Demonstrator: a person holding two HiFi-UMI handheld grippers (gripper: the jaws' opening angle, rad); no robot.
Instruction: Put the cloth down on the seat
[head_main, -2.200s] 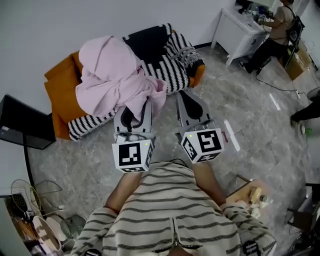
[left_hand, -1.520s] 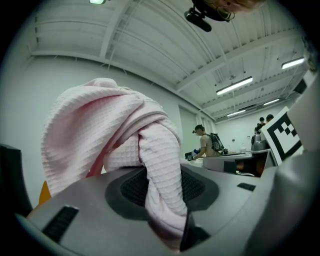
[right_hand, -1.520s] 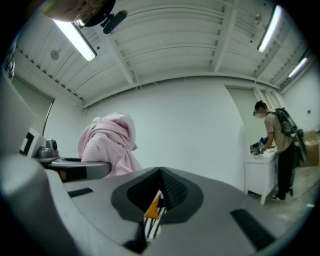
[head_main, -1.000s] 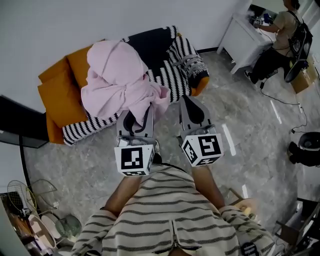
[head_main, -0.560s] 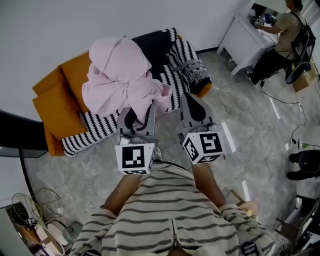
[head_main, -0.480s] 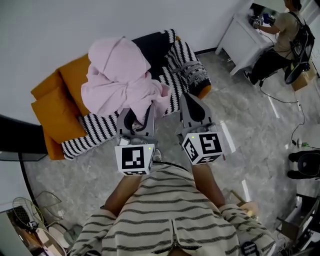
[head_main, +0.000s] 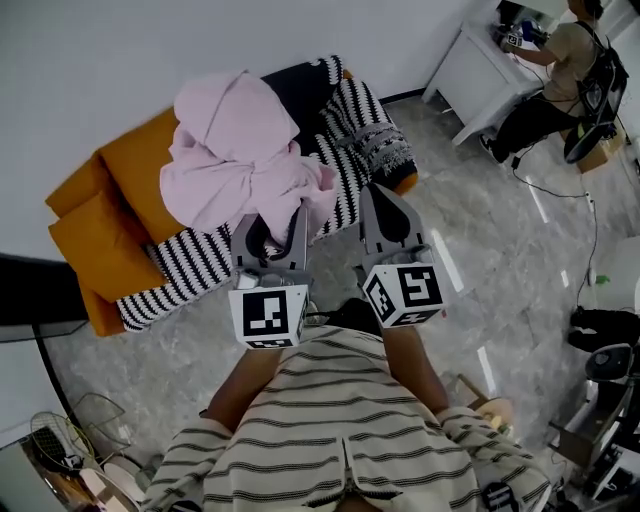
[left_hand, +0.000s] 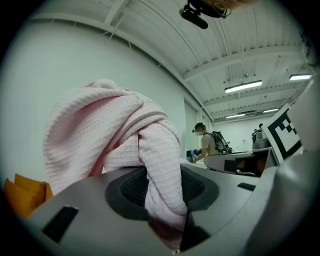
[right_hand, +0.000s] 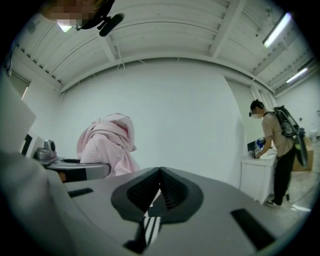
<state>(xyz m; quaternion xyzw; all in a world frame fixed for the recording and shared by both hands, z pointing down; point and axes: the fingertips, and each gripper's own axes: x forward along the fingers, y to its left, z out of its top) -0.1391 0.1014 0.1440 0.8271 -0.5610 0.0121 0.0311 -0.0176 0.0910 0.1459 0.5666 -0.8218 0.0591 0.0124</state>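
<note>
The pink cloth (head_main: 245, 150) had edged farther over the seat (head_main: 130, 170), bunched ahead of the left gripper (head_main: 271, 218), whose fingers (head_main: 298, 238) clamped it; the right gripper (head_main: 379, 195) was closed and empty.

1. A grey marbled stone floor (head_main: 480, 230) carries everything in the room.
2. A low orange upholstered seat (head_main: 130, 160) stands on it against the white wall, with a loose orange cushion (head_main: 85, 245) at its left end.
3. A black-and-white striped knitted throw (head_main: 355, 115) lies spread across the seat, from the front-left edge to the right end.
4. A bunched pink waffle-weave cloth (head_main: 240, 150) is over the seat's middle, covering part of the throw; whether it rests there cannot be told.
5. A white table (head_main: 470, 75) stands on the floor at the far right, well apart from the seat.
6. Thin wire frames (head_main: 60, 435) lie on the floor at the near left.
</note>
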